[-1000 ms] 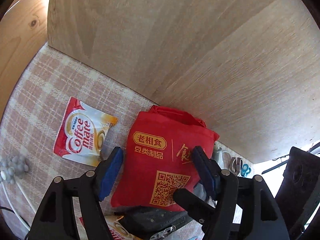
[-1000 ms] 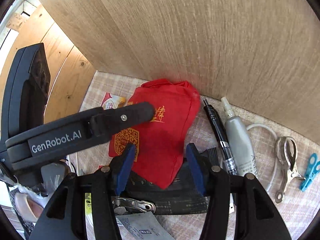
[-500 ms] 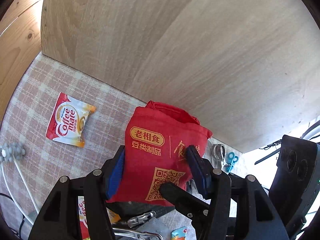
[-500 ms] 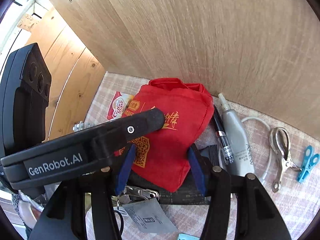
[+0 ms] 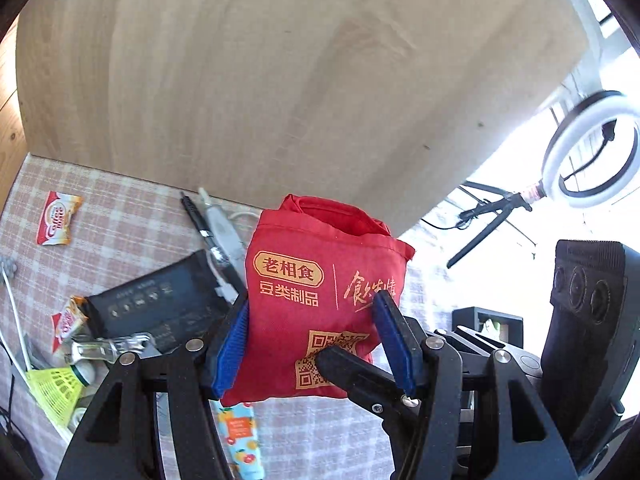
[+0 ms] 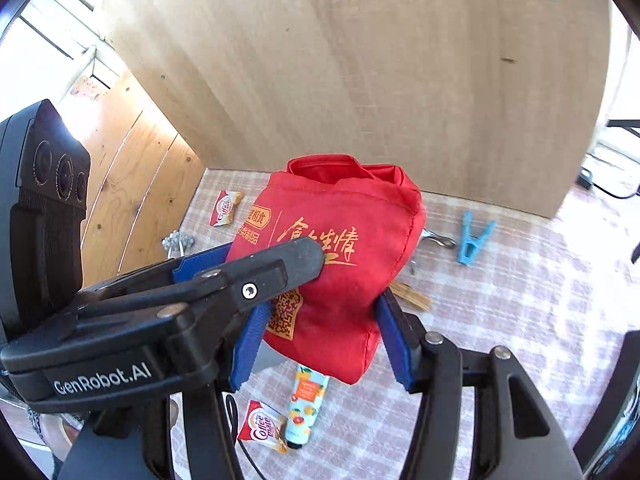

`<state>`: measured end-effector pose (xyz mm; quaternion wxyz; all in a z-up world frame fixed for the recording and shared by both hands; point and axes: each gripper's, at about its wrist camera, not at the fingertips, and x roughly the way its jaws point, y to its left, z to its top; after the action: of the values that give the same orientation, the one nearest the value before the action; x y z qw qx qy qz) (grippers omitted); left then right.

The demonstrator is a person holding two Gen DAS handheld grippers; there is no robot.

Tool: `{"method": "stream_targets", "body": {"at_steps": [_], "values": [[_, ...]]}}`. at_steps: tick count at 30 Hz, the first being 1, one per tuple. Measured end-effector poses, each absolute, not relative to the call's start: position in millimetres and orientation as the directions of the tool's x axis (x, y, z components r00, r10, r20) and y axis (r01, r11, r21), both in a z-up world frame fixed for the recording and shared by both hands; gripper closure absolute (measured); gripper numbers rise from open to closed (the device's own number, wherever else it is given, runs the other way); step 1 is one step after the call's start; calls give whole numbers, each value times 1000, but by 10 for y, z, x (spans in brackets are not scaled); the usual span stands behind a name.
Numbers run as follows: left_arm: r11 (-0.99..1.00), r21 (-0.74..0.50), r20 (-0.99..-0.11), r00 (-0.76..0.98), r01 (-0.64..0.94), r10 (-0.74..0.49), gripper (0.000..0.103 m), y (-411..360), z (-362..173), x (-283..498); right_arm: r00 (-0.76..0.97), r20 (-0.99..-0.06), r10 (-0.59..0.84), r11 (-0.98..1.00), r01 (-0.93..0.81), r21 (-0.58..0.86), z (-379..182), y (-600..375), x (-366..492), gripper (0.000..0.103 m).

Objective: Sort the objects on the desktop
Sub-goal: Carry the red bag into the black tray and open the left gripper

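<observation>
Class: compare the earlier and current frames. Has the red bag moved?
Yes. The red bag has risen off the black pouch it lay on; held between both grippers, it now hangs above the checked tablecloth.

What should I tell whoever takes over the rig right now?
Left claw: shut on the red bag, blue pads on both sides.
Right claw: also shut on the bag's lower end; one of its fingers crosses the QR code in the left view.
The bag is held between both claws, off the checked cloth.
Loose on the cloth: black pouch, pen, two creamer sachets, hand cream tube, blue peg, metal clip.
Left to do: place the bag, then sort the rest.
</observation>
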<state>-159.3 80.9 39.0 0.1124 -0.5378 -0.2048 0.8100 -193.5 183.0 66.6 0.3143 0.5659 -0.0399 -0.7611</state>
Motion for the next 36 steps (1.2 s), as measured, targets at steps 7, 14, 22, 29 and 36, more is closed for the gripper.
{"method": "stream_targets", "body": {"at_steps": [7, 14, 22, 29, 36], "values": [[-872, -483, -810, -339, -77, 479, 46, 1676, 627, -1810, -229, -842, -489, -849, 348, 398, 789, 2869, -1714, 49], [-826, -523, -795, -230, -208, 561, 46, 2766, 626, -1487, -281, -857, -431, -898, 227, 377, 826, 4004, -1395, 49], [-758, -567, -785, -65, -323, 616, 46, 3741, 541, -919, -280, -892, -355, -935, 118, 335, 800, 5075, -816, 49], [-730, -579, -789, 24, -365, 614, 46, 4236, 408, -539, -253, -913, -319, -947, 38, 320, 658, 5639, -326, 49], [-718, -560, -807, 77, -413, 586, 46, 4523, 331, -303, -220, -927, -302, -951, 4, 309, 546, 5905, -70, 49]]}}
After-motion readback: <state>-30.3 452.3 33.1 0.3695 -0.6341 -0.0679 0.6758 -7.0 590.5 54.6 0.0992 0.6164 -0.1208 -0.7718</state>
